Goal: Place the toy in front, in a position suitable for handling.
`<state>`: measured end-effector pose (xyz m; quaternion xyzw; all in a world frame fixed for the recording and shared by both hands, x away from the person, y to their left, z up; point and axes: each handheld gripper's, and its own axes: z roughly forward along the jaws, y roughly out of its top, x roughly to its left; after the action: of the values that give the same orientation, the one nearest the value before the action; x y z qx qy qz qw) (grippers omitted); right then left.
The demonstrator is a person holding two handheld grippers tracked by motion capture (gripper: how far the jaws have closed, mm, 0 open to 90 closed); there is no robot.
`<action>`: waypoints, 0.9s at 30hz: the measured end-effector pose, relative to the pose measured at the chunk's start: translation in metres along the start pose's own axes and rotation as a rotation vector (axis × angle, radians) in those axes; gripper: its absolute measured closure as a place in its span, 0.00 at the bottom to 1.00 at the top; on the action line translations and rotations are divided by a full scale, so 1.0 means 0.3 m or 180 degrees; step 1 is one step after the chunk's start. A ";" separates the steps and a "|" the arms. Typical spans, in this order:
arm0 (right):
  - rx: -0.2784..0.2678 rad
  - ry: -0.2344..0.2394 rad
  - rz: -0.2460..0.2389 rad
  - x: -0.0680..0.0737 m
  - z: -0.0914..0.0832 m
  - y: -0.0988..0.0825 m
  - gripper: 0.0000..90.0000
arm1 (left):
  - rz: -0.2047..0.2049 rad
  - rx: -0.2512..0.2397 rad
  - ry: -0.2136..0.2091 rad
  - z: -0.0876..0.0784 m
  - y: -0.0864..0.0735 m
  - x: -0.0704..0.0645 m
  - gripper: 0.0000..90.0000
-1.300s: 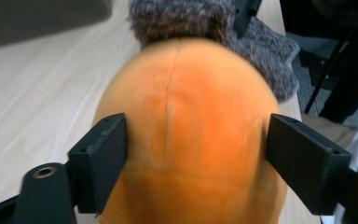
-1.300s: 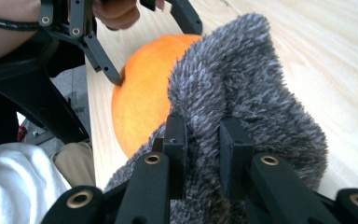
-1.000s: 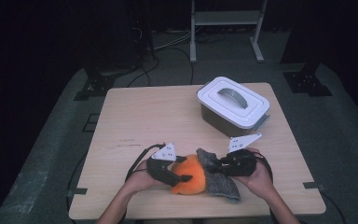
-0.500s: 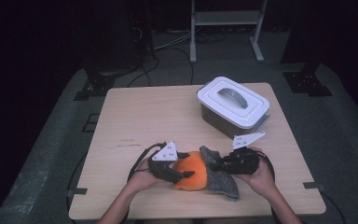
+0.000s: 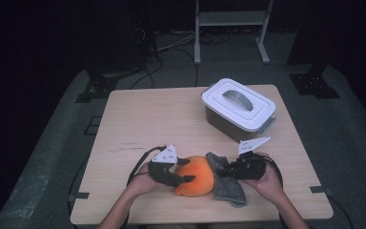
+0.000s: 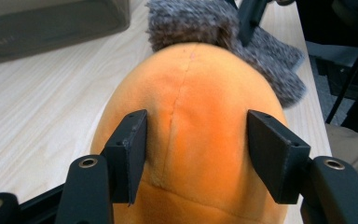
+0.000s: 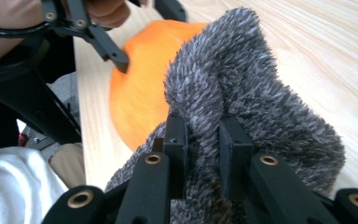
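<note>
At the near edge of the table (image 5: 138, 119) the two grippers work on one soft toy between them. The left gripper (image 6: 196, 151) has its jaws astride the orange plush body (image 6: 200, 140); they have just been closing on it, and the pads now sit against its sides. The right gripper (image 7: 201, 137) has its jaws pinched narrow on the grey fuzzy part (image 7: 242, 88), which hangs together with the orange (a cover or a limb, I cannot tell). So the grasp looks made; any pulling apart or packing seems left. Farther back the lidded white box (image 5: 238, 107) stands closed, well apart.
</note>
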<state>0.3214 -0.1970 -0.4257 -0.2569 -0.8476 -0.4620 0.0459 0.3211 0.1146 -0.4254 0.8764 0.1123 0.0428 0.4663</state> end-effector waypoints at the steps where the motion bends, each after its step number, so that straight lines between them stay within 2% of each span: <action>1: -0.0033 -0.0018 0.0004 0.002 -0.005 0.002 0.83 | -0.0006 0.0001 -0.0001 -0.002 -0.002 0.000 0.45; 5: -0.0219 0.0076 -0.0079 0.031 -0.013 0.034 0.83 | 0.0032 0.0003 -0.0014 0.005 0.001 -0.004 0.45; 8: -0.0146 0.0088 -0.0089 0.033 0.010 0.032 0.83 | 0.0023 -0.0008 -0.0030 0.004 -0.004 -0.002 0.45; 10: -0.0129 0.0119 -0.0019 0.019 0.011 0.023 0.83 | 0.0020 -0.0019 -0.0029 0.004 -0.005 0.000 0.45; 15: -0.0030 -0.0012 0.0078 -0.009 -0.004 -0.006 0.84 | -0.0015 -0.0036 -0.0050 -0.007 -0.017 0.011 0.44; 17: -0.0098 -0.0012 0.0050 0.000 -0.015 0.004 0.84 | -0.0017 -0.0030 -0.0045 -0.004 -0.014 0.008 0.44; 20: -0.0249 0.0080 -0.0041 0.028 -0.017 0.036 0.84 | 0.0027 -0.0014 -0.0034 0.007 -0.005 0.000 0.44; 23: -0.0120 0.0074 -0.0128 0.045 0.012 0.040 0.83 | 0.0037 -0.0015 -0.0044 0.006 -0.006 -0.001 0.44; 25: -0.0075 0.0107 -0.0081 0.033 0.020 0.029 0.83 | 0.0041 -0.0013 -0.0039 0.004 -0.007 -0.001 0.44; 27: -0.0010 0.0019 -0.0081 0.023 0.014 0.021 0.83 | 0.0038 -0.0011 -0.0043 0.002 -0.007 0.002 0.44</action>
<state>0.3191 -0.1879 -0.4212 -0.2447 -0.8499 -0.4647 0.0421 0.3213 0.1155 -0.4275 0.8766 0.1039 0.0398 0.4683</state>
